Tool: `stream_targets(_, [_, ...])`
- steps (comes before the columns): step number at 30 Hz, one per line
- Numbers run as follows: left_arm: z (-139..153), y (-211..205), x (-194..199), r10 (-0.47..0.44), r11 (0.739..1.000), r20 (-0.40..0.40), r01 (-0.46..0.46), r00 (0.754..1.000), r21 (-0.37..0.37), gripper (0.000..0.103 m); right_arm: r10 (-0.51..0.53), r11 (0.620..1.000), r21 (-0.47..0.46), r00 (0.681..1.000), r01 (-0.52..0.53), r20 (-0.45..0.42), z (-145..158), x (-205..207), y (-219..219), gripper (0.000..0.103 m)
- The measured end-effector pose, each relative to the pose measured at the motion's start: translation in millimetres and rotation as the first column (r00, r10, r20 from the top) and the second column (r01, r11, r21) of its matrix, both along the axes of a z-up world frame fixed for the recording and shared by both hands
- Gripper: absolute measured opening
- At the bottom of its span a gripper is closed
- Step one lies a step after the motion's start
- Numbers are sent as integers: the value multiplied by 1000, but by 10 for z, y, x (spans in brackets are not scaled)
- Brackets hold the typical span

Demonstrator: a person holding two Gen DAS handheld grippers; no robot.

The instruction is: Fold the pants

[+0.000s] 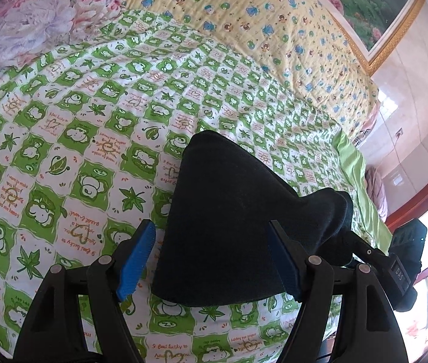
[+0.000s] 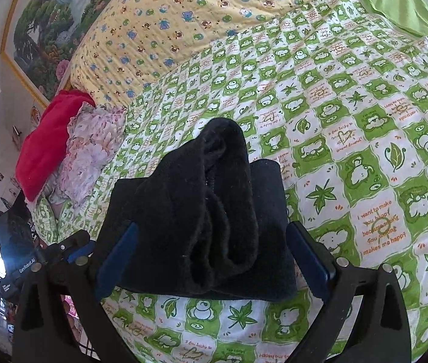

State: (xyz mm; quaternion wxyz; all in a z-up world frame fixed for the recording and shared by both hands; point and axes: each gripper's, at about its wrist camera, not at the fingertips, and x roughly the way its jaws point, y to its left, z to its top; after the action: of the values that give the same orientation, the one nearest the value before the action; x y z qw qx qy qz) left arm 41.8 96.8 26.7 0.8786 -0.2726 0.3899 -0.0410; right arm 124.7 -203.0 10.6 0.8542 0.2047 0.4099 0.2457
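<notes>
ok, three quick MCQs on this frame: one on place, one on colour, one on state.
1. Where do the pants lie?
A. on the green checked quilt
B. on the floor
C. on a chair

2. What colour are the pants?
A. red
B. black
C. yellow

3. How does the left gripper stand?
A. shut on the quilt
B. out of view
C. open, pants between its fingers

Key: 1 A, the quilt shows all round the pants. 2 B, the cloth is black in both views. 3 C, its blue pads stand wide apart with a gap at the left pad.

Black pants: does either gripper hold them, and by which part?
Left gripper: no, jaws open around the pants. Right gripper: the bunched end sits between its jaws; grip unclear.
</notes>
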Motion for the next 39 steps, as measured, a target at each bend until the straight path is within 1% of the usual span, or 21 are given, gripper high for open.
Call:
stream_targets(9, [-121, -9, 115, -9, 1000, -32, 8, 999, -16, 75, -17, 999, 43, 998, 20, -55, -193, 77, -105, 98])
stream_targets(13, [-182, -33, 185, -14, 1000, -51, 13, 999, -20, 75, -8, 999, 48, 998, 11, -60, -242, 84, -108, 97])
stream_targets(18, [-271, -50, 278, -18, 1000, -73, 16, 997, -26, 75, 14, 998, 65, 998, -10, -63, -265, 107, -95, 88])
stream_targets(25, [-393, -69, 421, -25, 999, -92, 23, 995, -29, 75, 50, 998, 48, 996, -47, -77, -328, 153, -102, 78])
stream_targets(26, [-407, -76, 441, -26, 999, -94, 24, 995, -27, 75, 56, 997, 47, 995, -53, -79, -336, 155, -109, 75])
stream_targets(28, [-419, -94, 471, -34, 999, -91, 32, 995, -24, 70, 72, 997, 47, 994, -69, -81, -344, 154, -117, 70])
stream_targets(29, [-420, -109, 480, -41, 999, -90, 39, 995, -23, 64, 78, 996, 54, 993, -73, -83, -348, 153, -126, 67])
stream_targets(30, [-419, -126, 490, -50, 999, -89, 49, 995, -21, 61, 82, 995, 63, 993, -77, -84, -350, 152, -130, 64])
stream_targets(31, [-408, -150, 490, -51, 999, -85, 51, 995, -3, 60, 85, 994, 69, 993, -79, -84, -352, 142, -131, 63])
stream_targets(33, [-378, -192, 482, -62, 997, -72, 64, 995, 32, 52, 91, 993, 84, 993, -84, -81, -354, 121, -140, 58])
stream_targets(34, [-363, -207, 476, -66, 997, -68, 69, 996, 44, 50, 93, 992, 92, 993, -86, -75, -345, 108, -139, 56])
stream_targets(36, [-327, -197, 453, -73, 996, -52, 75, 996, 45, 41, 96, 990, 107, 994, -89, -61, -324, 75, -131, 51])
stream_targets(39, [-272, -163, 401, -66, 997, -31, 67, 997, 39, 36, 95, 990, 106, 995, -90, -41, -262, 33, -97, 48])
